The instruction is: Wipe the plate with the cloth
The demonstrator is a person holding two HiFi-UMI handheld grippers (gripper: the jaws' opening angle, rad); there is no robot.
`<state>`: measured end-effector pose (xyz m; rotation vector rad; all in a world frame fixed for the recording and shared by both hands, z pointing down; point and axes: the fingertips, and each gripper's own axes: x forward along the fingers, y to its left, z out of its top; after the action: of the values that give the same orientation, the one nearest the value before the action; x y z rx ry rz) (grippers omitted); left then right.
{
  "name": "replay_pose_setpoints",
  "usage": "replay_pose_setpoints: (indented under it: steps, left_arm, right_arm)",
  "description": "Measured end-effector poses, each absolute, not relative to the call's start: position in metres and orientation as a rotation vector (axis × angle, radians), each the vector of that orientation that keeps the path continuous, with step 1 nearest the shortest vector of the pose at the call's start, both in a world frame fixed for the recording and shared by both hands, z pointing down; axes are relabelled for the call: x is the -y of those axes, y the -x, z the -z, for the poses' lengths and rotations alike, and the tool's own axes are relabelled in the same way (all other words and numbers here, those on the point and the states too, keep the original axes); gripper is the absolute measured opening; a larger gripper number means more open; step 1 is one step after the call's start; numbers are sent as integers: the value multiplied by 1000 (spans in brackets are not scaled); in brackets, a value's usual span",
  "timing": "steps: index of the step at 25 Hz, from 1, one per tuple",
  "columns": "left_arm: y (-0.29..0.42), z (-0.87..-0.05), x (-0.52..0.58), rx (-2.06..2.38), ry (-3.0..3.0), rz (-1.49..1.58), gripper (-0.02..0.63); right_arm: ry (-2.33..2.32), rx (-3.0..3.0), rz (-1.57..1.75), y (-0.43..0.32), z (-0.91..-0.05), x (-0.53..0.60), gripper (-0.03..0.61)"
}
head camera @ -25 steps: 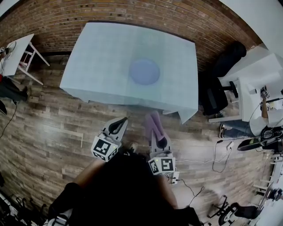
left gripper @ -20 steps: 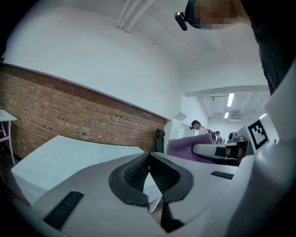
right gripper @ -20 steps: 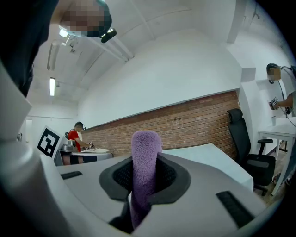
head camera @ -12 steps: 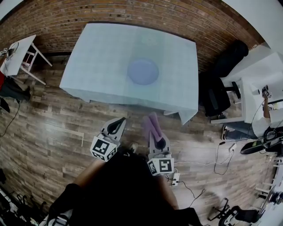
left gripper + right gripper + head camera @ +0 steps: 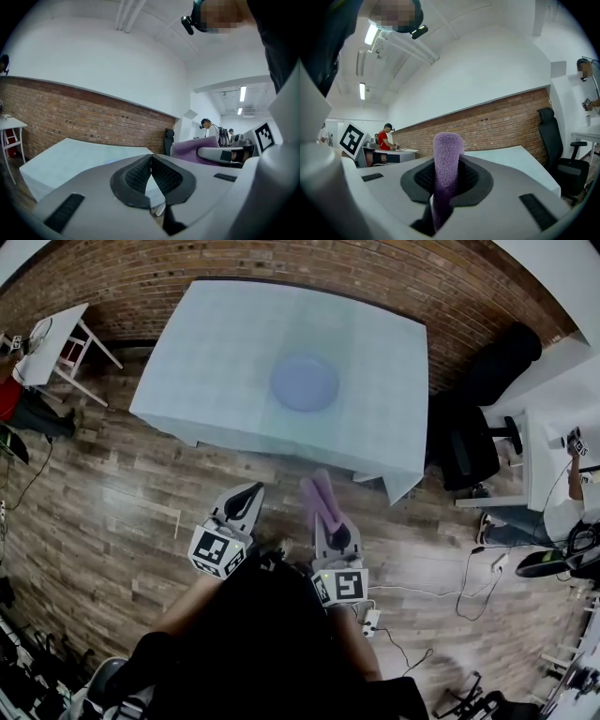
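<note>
While cloth (image 5: 319,497) (purple) is clamped, the plate (image 5: 305,382) lies apart.

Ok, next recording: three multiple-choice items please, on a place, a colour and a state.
1. Where is the plate? A. on the floor B. on the table C. on the chair
2. What colour is the cloth? A. purple B. yellow C. green
3. The left hand-held gripper is: A. wide open B. shut on the cloth C. shut, empty
Answers: B, the plate lies on the tabletop; A, the purple cloth is clamped in the right hand-held gripper; C, its jaws meet with nothing between.
</note>
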<state>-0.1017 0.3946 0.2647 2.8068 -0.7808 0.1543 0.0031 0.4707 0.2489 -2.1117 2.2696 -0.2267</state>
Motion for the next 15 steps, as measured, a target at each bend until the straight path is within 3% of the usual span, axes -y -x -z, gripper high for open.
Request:
replay_pose_setpoints:
  steps: [15]
  left_arm:
    - [76,-289,-348,798,-2760,-169,34]
  right_arm:
    - [2127,-2258,261,-31,-263,-432,64]
